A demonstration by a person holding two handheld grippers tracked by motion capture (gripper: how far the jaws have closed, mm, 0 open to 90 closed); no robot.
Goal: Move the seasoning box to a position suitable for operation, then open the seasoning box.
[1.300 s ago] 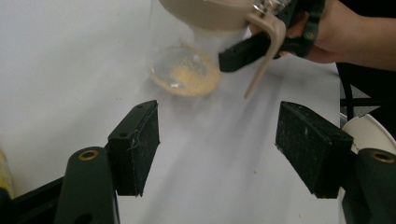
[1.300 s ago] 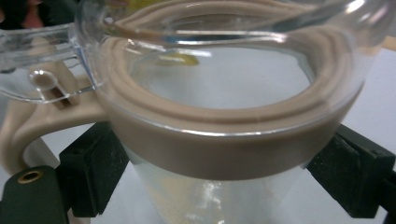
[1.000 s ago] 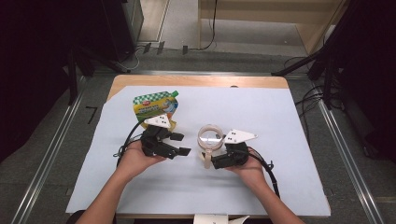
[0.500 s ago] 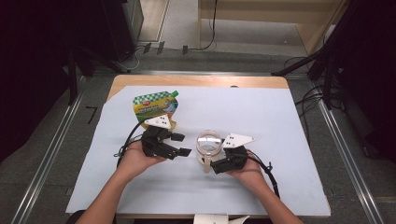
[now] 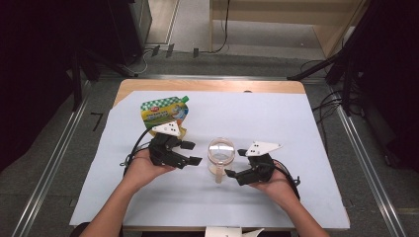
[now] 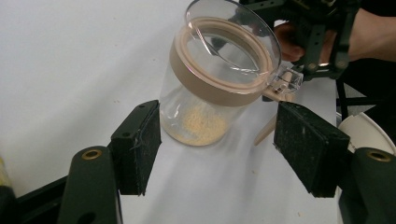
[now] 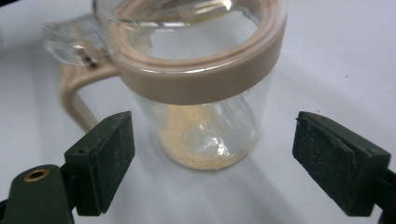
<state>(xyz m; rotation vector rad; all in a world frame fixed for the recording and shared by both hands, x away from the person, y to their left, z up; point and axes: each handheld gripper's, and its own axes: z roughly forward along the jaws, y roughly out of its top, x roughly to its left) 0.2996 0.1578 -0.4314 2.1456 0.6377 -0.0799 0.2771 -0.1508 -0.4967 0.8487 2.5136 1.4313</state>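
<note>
I can read no text anywhere here. The green and yellow pouch lying on my worktop carries a small red logo patch and a band of printed lettering across its front, but both are too small and blurred to make out. The clear jar in front of me bears no label or marking that I can see.

Your left gripper stands open; the clear jar (beige lid ring, yellowish grains inside) sits just beyond its pads.
</note>
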